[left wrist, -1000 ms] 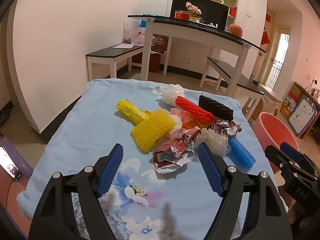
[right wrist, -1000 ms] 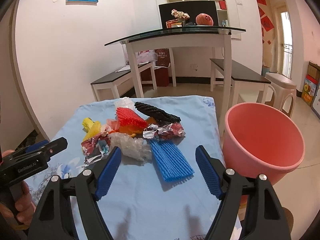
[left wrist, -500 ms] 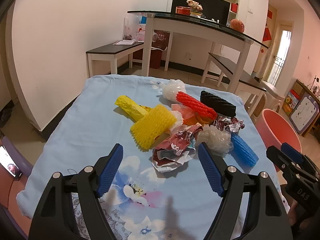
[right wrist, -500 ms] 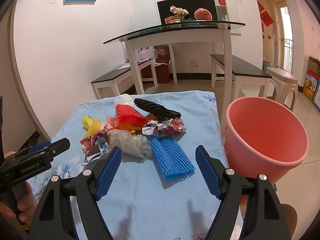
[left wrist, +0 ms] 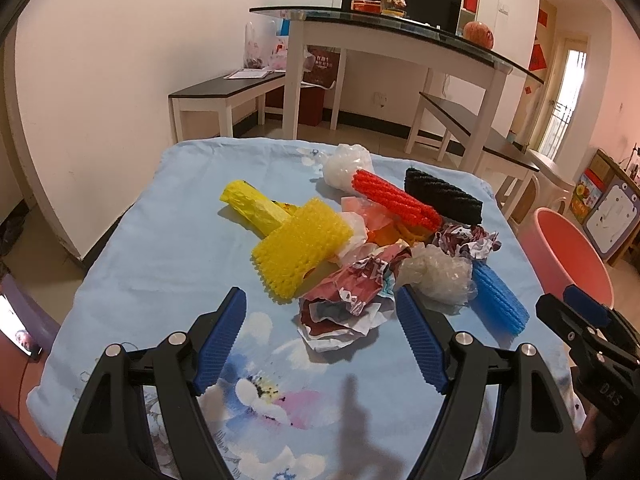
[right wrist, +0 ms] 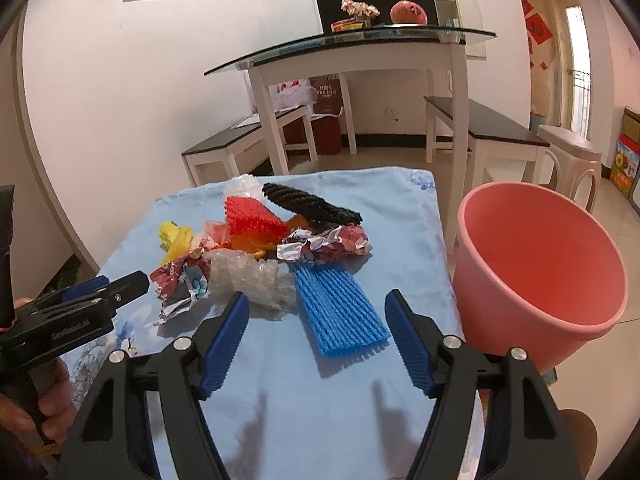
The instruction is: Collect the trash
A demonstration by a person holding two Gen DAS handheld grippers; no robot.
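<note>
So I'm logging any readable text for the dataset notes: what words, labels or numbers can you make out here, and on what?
"DAS": white letters on the black body of the right hand-held gripper.
Body of the left hand-held gripper: a white word, too blurred to read.
Dark red paper bag under the glass-topped table: white characters, too small to read.
Red wall hangings by the door: unreadable.

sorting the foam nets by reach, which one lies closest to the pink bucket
The blue foam net. It lies flat at the pile's edge on the side toward the pink bucket; the red, black and yellow nets sit farther back or across the pile.
</note>
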